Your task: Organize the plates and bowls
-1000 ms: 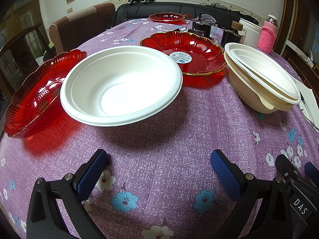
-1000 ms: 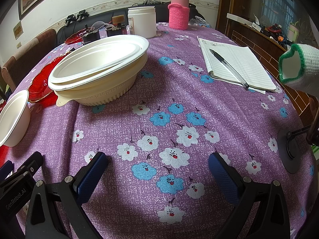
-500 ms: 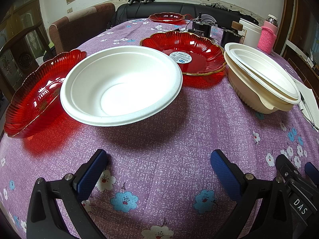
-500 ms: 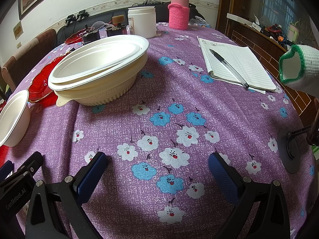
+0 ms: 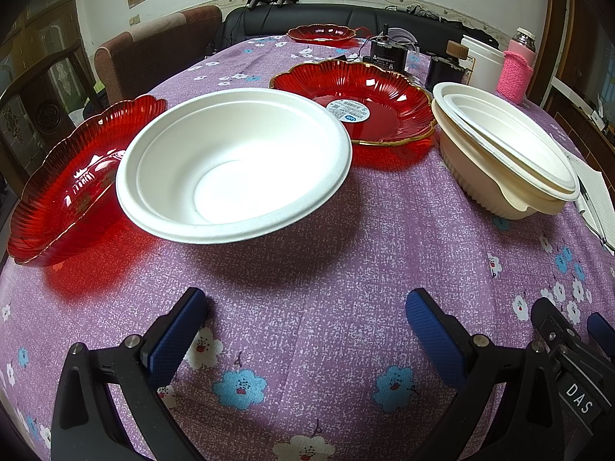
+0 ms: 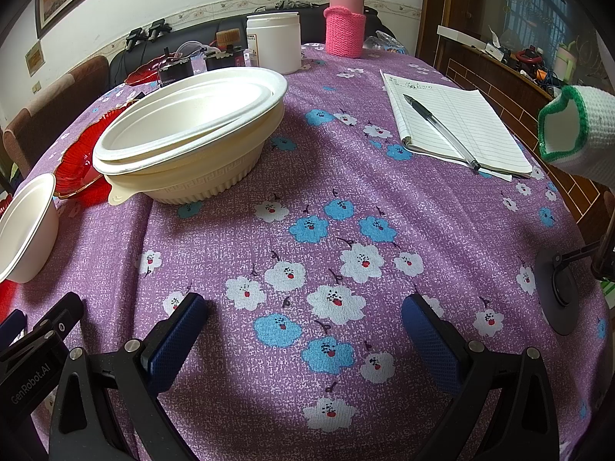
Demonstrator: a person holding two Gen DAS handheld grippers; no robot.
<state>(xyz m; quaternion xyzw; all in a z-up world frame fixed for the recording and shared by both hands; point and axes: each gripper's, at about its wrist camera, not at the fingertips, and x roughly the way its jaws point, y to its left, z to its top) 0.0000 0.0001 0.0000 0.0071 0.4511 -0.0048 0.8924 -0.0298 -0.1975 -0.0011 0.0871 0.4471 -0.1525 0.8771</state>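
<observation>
Purple floral cloth [image 5: 307,269] covers the whole table, with a dark sofa and a brown armchair beyond its far edge. From my left gripper [image 5: 305,319] I see both blue pads spread wide with nothing between them, hovering low over bare cloth. At 12 o'clock from it sits a white paper bowl [image 5: 234,165], upright and empty. At 10 o'clock a red scalloped plate [image 5: 65,188] lies partly behind that bowl's rim, and I cannot tell if they touch. At 1 o'clock a second red plate [image 5: 384,100] carries a round white label, and a third red plate [image 5: 323,34] sits far back. At 2 o'clock stands a cream ribbed bowl [image 5: 476,188] with white plates [image 5: 511,142] nested on top, tilted. My right gripper [image 6: 305,320] is likewise released, pads apart over the flower print. From it the cream stack [image 6: 200,176] lies at 11 o'clock, the paper bowl at 9 o'clock. At 1 o'clock a lined notepad [image 6: 461,123] has a pen [image 6: 438,123] lying across it. Behind the stack are a white jar [image 6: 273,42] and a bottle in a pink knitted sleeve [image 6: 344,27]. At 3 o'clock a green-edged white knitted cuff [image 6: 572,134] enters from the edge.
</observation>
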